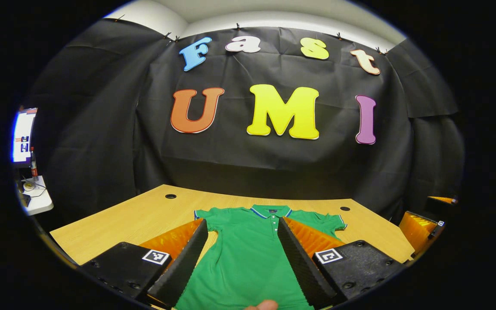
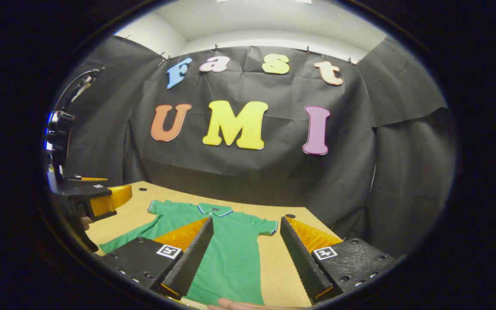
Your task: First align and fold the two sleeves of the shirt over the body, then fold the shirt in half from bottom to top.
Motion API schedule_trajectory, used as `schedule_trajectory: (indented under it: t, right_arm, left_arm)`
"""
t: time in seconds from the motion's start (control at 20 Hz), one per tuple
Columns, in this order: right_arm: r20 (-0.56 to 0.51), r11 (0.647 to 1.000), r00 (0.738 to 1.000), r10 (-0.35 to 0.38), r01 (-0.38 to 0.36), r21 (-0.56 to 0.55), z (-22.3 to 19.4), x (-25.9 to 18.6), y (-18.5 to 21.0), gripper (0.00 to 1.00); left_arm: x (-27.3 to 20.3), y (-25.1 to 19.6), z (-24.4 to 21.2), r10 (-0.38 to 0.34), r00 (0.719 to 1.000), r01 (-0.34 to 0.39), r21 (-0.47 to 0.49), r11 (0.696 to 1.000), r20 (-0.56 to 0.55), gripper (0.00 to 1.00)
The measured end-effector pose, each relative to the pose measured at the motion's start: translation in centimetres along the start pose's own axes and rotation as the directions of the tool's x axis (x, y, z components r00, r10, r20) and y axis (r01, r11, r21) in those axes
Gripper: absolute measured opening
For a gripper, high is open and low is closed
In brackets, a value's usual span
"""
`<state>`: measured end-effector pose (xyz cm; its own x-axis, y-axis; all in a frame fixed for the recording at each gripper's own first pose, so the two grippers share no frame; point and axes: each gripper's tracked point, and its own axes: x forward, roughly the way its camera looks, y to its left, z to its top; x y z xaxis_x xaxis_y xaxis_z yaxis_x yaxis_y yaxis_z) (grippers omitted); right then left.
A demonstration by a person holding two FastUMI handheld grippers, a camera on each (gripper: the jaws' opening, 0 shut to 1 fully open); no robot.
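Left gripper view shows the green shirt point(image 1: 248, 254) lying flat on the wooden tabletop point(image 1: 127, 219), collar at the far side, both short sleeves spread out to left and right. The left hand-held gripper point(image 1: 243, 252) hangs above the shirt's body, its fingers spread wide and holding nothing. Right gripper view has the right hand-held gripper point(image 2: 246, 254) likewise released, over the shirt's right edge.
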<state>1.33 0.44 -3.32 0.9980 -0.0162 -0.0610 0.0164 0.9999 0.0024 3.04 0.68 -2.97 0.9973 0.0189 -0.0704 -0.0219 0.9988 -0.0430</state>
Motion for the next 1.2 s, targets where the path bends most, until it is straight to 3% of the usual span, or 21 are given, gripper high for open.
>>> schedule_trajectory:
  t: [0.4,0.55,0.6,0.8,0.95,1.2]
  right_arm:
    - [0.022,0.998,0.998,-0.06,0.06,0.001,1.9,4.5,-4.1,0.95]
    - [0.006,0.997,0.997,-0.077,0.077,0.021,1.9,8.1,-5.9,0.93]
    - [-0.013,0.996,0.996,-0.083,0.083,0.022,1.2,9.6,-6.4,0.96]
    - [-0.119,0.994,0.988,-0.103,0.107,0.033,-2.0,16.9,-8.3,0.95]
    - [-0.237,0.987,0.964,-0.12,0.142,0.078,-5.9,23.4,-9.2,0.94]
    - [-0.416,0.978,0.898,-0.144,0.193,0.077,-12.6,30.4,-10.0,0.95]
  left_arm:
    - [0.3,-1.3,-0.5,-0.016,0.999,0.015,0.045,0.999,0.028,1.0]
    - [0.8,-2.1,-1.4,-0.028,0.999,0.027,0.029,0.999,0.017,1.0]
    - [1.0,-2.2,-1.5,-0.023,1.0,0.022,0.032,0.999,0.012,1.0]
    - [1.7,-2.6,-1.6,-0.009,0.999,0.006,0.066,0.998,0.047,1.0]
    - [2.4,-3.1,-2.6,-0.015,0.999,0.013,0.054,0.998,0.035,1.0]
    - [3.2,-2.2,-3.5,0.003,1.0,-0.004,0.053,0.999,0.01,1.0]
